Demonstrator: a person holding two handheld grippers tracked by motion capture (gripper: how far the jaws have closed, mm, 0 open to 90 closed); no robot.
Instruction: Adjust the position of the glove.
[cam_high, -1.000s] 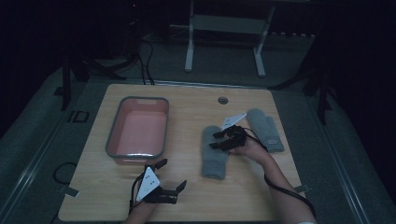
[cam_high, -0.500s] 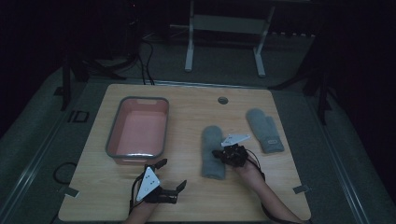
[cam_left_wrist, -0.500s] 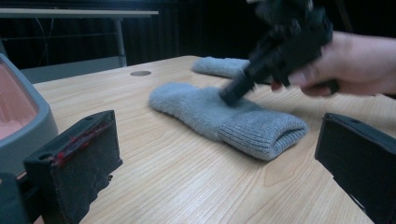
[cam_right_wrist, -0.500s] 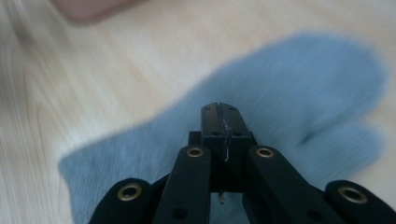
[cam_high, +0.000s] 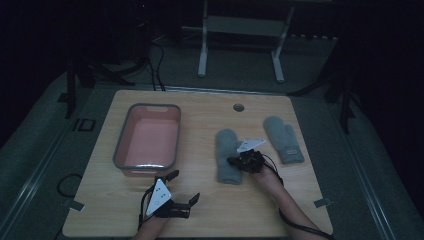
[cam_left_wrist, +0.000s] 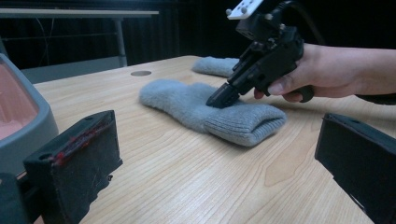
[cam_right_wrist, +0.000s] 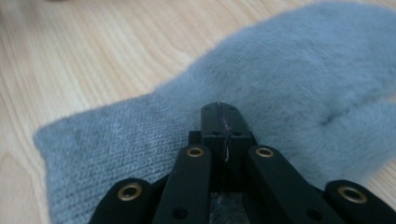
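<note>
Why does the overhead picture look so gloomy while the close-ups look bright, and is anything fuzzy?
High view: dim, surroundings nearly black. Left gripper view: brighter, its near jaws soft, the mitten sharp. Right gripper view: bright, mitten fuzz crisp, far wood blurred.

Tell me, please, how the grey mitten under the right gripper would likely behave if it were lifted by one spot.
The mitten looks like soft fuzzy knit, so it would probably droop on both sides of the right gripper. It seems light for its size. Lying flat on the table, it is unlikely to roll, though a push could bunch it.
</note>
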